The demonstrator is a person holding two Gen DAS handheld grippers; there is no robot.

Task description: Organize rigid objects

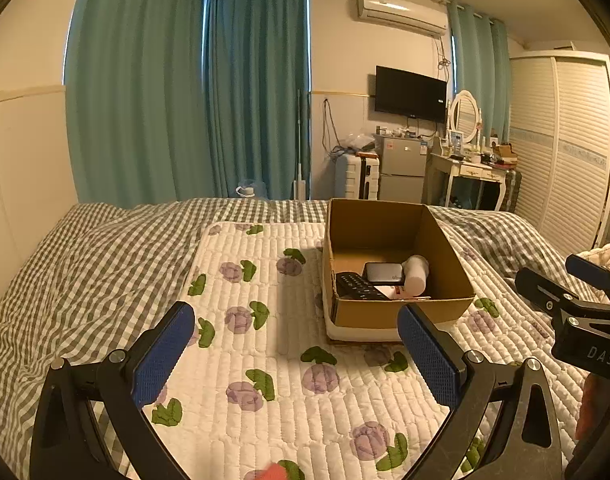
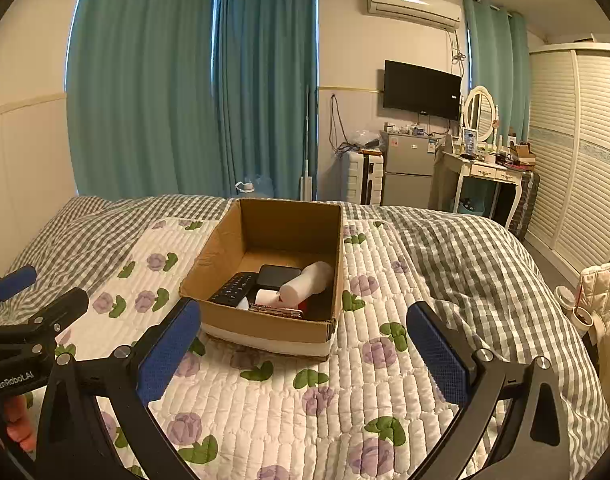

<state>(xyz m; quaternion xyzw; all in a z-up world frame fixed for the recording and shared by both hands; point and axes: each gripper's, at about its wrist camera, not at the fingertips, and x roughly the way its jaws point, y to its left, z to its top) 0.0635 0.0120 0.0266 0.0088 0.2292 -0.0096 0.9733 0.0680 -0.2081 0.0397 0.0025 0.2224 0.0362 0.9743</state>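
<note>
An open cardboard box stands on a white quilted mat with purple flowers on the bed. Inside lie a black remote, a dark flat case, a white cylinder bottle and small red-and-white items. My left gripper is open and empty, above the mat, near the box's front left. My right gripper is open and empty, just in front of the box. Each gripper also shows in the other's view, the right one and the left one.
A grey checked duvet covers the bed around the mat. Teal curtains, a small fridge, a dressing table and a louvred wardrobe stand beyond the bed. A cream cushion sits at the right.
</note>
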